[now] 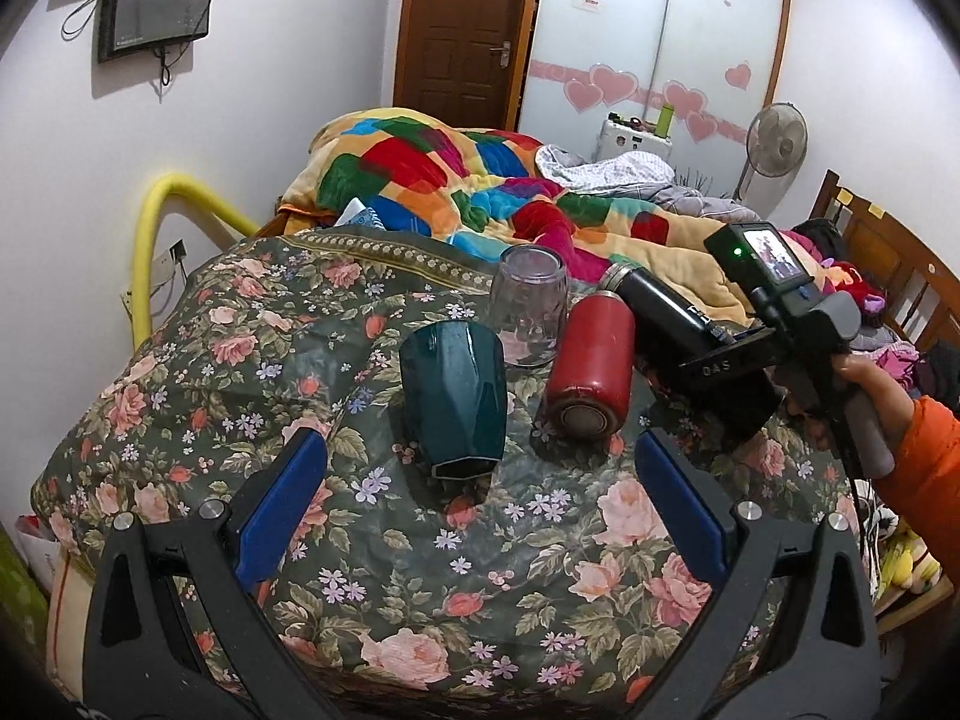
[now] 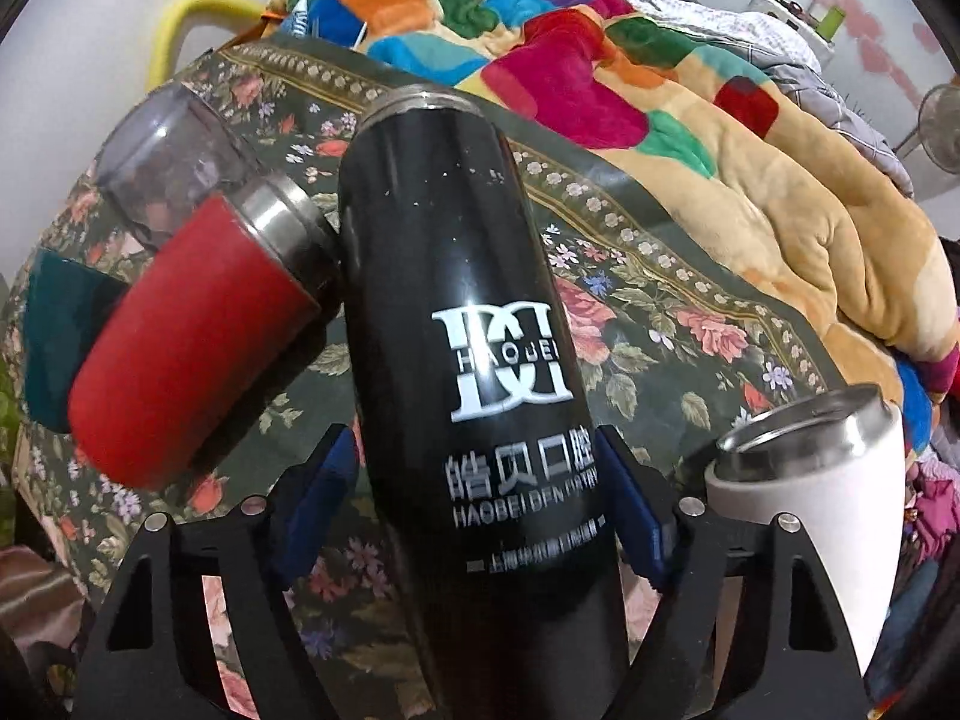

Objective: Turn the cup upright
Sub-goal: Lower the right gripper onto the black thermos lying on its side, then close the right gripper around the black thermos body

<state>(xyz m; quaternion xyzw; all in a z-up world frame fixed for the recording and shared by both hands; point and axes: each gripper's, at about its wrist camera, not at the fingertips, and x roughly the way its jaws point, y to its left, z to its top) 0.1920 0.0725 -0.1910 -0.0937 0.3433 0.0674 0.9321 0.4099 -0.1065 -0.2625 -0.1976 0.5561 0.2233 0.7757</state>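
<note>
Black flask (image 2: 474, 372) sits clamped in my right gripper (image 2: 480, 510), tilted off the floral cloth (image 1: 420, 600) so I can turn it mouth-up. My left gripper (image 1: 480, 480) hangs spread and empty near the inverted teal cup (image 1: 453, 396).

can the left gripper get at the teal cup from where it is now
Probably yes. The left gripper is open, and the teal cup lies just ahead between its fingers with nothing in between; the red cup sits off to the side.
</note>
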